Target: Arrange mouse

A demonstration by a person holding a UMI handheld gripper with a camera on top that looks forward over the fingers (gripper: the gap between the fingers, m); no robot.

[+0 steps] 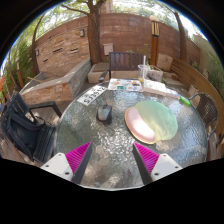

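Mouse on table, tool open

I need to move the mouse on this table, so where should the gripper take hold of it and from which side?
Grip the mouse across its two sides, likely coming from the near side over the glass table. It sits alone ahead of the open gripper, left of the plate, so the straight path looks free. Its exact heading is too small to tell.
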